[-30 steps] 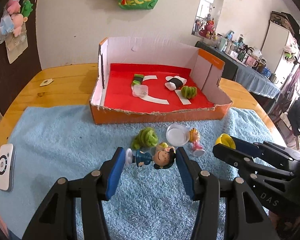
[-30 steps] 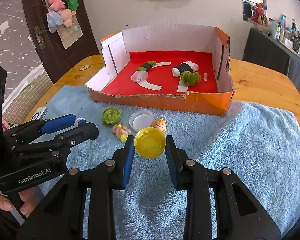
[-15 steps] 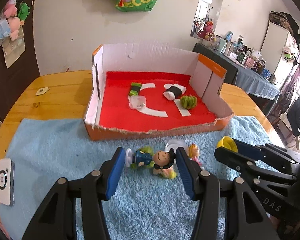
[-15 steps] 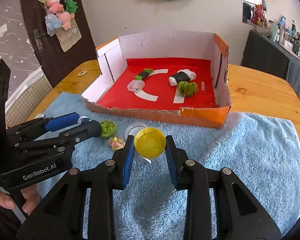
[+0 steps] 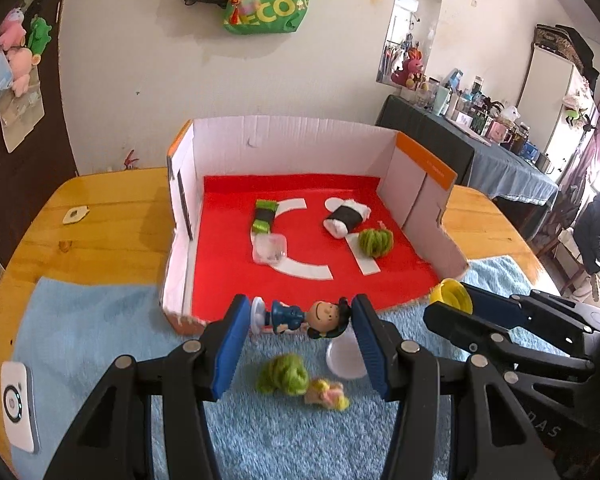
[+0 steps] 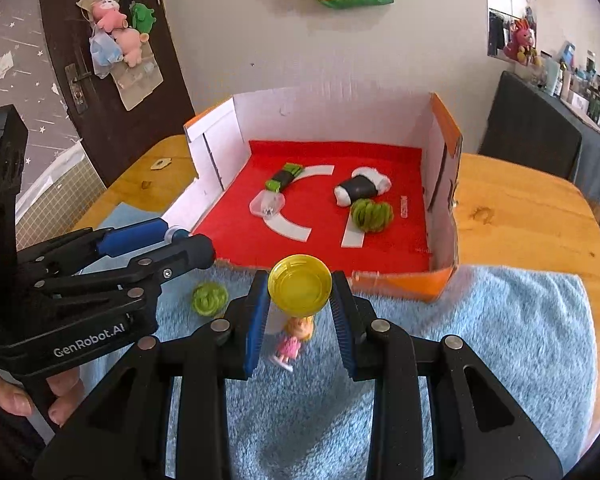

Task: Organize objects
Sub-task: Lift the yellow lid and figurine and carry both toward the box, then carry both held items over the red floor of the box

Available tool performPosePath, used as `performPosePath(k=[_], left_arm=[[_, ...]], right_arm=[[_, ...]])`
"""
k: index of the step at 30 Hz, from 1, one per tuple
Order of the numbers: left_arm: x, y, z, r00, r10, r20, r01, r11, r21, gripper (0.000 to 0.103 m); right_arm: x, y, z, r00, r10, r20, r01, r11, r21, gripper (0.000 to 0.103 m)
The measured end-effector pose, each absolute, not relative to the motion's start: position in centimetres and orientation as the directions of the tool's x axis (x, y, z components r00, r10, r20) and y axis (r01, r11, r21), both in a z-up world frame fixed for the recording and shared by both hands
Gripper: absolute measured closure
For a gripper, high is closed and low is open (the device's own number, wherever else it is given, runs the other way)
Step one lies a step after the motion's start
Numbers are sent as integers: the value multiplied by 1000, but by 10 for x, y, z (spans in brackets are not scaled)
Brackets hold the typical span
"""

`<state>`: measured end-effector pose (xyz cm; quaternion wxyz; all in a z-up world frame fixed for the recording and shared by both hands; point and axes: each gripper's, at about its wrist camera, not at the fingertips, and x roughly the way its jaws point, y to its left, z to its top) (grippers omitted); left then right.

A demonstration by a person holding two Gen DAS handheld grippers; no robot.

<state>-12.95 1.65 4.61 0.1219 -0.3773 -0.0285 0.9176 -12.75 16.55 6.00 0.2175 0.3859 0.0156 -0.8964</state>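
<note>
Left wrist view, left gripper (image 5: pixel 300 316) jaws grasping figurine (image 5: pixel 300 317), right gripper (image 6: pixel 300 286) jaws grasping yellow lid (image 6: pixel 300 289), box (image 5: pixel 300 136) ahead.

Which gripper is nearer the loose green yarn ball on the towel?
Left. The left gripper, shut on the figurine, hangs just above the green yarn ball. The right gripper, shut on the yellow lid, is off to the ball's right.

Both grippers are the same build: chunky black plastic linkage arms with round silver rivets at the joints and blue ribbed pads on the inner faces. The left gripper (image 6: pixel 188 240) has "GenRobot.AI" in white on its side, at about 8 o'clock in the right wrist view. The right gripper (image 5: pixel 446 306) shows faint "DAS" lettering on its black body.
</note>
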Motion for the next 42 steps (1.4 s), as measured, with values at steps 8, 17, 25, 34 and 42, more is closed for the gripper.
performPosePath(k=[8,17,25,34,42], left_arm=[[-157,13,53,-689,241,-683,-202,-970,-139,48],[-190,13,42,-667,236,-707,-200,-970,-135,48],[-207,14,19,-622,241,-745,-200,-969,-146,48],[-218,14,2,-588,238,-773,-195,-969,-150,48],[-225,14,-7,-567,235,-789,-193,-970,-150,48]], right_arm=[[-152,160,67,-613,-372,-698,401,-907,131,74],[-186,157,55,-592,-343,-730,380,-917,122,74],[-207,155,35,-549,-319,-773,370,-922,117,74],[-221,154,19,-506,-301,-809,361,-925,119,74],[-229,155,14,-491,-287,-822,355,-928,112,74]])
